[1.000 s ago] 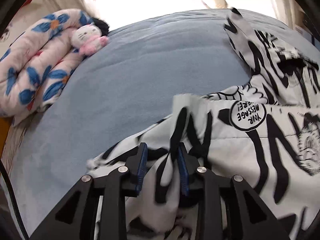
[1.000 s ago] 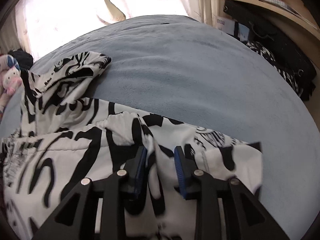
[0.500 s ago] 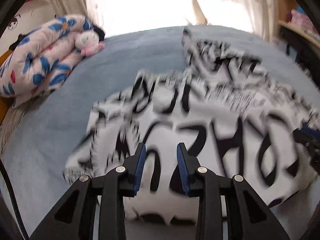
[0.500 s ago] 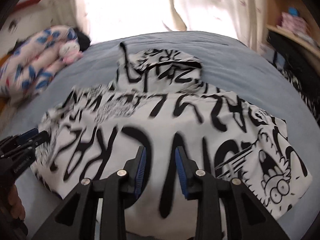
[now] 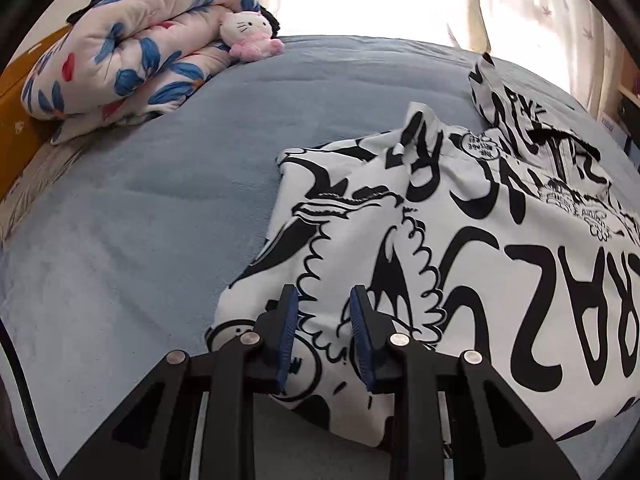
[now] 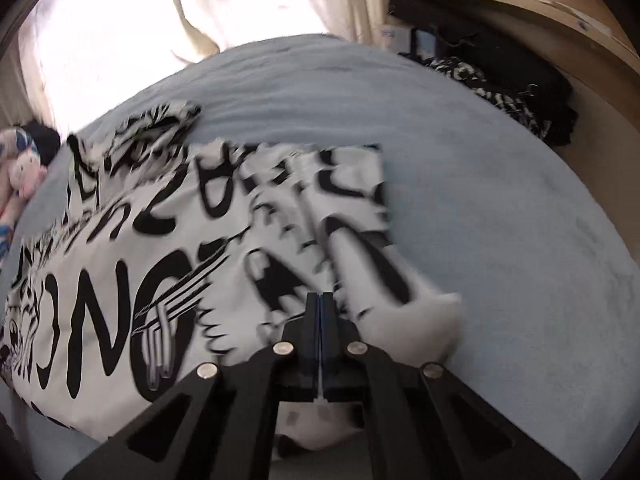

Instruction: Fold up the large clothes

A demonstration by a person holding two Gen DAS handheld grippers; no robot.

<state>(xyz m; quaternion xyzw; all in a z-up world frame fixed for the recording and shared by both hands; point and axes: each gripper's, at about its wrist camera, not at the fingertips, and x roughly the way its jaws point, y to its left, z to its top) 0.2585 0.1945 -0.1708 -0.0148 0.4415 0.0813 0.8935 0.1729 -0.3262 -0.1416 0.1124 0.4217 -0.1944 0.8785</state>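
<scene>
A: In the left wrist view, your left hand-held gripper has its jaws a little apart. The blue pads stand on each side of a bit of cloth, but I can't tell if they pinch it. They have just been closing a bit.

B: What cloth is it?

A: It's the big white top with black letters and cartoon drawings. It lies on the bed, right in front of your gripper and off to its right side. The cloth looks soft and floppy, with bumps and a folded edge. The bed cover is blue-grey and fuzzy.

B: And far ahead?

A: To the left, a puffy rolled quilt with blue flowers and a little pink and white plush cat.

B: Now the right wrist view?

A: Your right hand-held gripper has its jaws pressed together. They have just snapped closed. The picture is blurry, and I see no cloth between the pads. The top spreads in front and to the left.

B: Which step is this?

A: I think the top is folded partway. Next you likely need to grab an edge with both grippers and lay it over flat.
</scene>
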